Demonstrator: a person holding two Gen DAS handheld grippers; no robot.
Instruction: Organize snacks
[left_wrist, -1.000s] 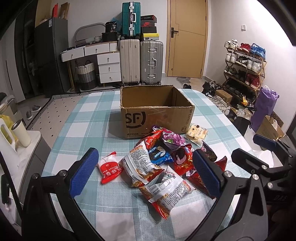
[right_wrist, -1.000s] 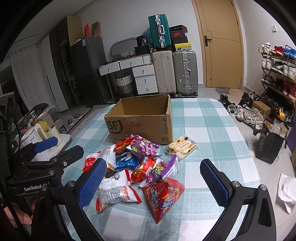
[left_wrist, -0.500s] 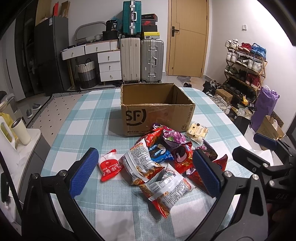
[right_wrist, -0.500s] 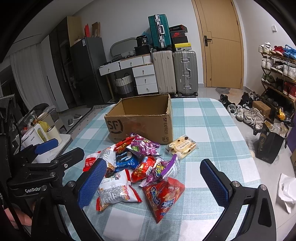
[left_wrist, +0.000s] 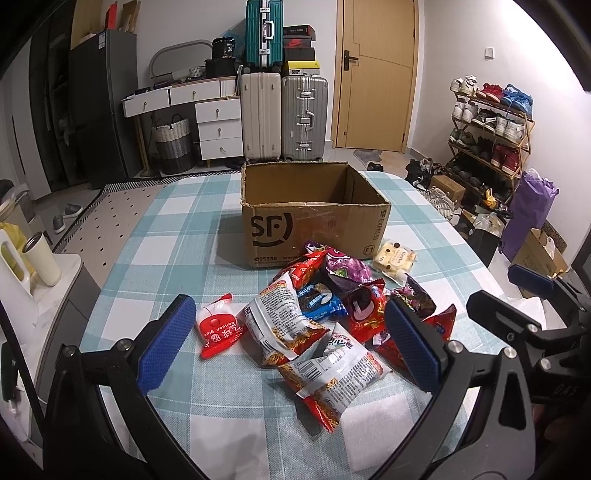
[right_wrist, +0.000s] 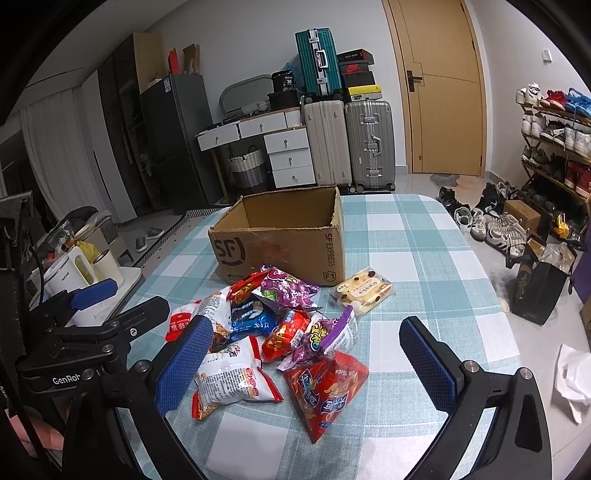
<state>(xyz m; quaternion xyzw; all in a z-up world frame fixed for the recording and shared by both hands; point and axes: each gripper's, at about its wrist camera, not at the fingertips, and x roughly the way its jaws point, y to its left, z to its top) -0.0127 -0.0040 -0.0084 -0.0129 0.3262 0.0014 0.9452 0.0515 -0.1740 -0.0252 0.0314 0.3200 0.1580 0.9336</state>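
Observation:
A heap of snack packets (left_wrist: 317, 310) lies on the checked tablecloth in front of an open, empty SF cardboard box (left_wrist: 314, 218). A small red packet (left_wrist: 216, 330) sits apart at the heap's left, and a pale biscuit pack (right_wrist: 360, 290) lies beside the box. In the right wrist view the same box (right_wrist: 284, 240) stands behind the heap (right_wrist: 280, 332), with a red chip bag (right_wrist: 327, 387) nearest. My left gripper (left_wrist: 291, 343) hovers open just short of the heap, holding nothing. My right gripper (right_wrist: 306, 363) is open too, above the near packets.
The table (left_wrist: 166, 240) drops off at the left toward a side cabinet with a kettle and cup (left_wrist: 40, 258). Suitcases (left_wrist: 284, 110), drawers and a door stand behind. A shoe rack (left_wrist: 487, 129) and bags (right_wrist: 535, 284) line the right side.
Both grippers stay open and nearly still. The left wrist view has drifted slightly, so the box and packets sit a little lower in frame.

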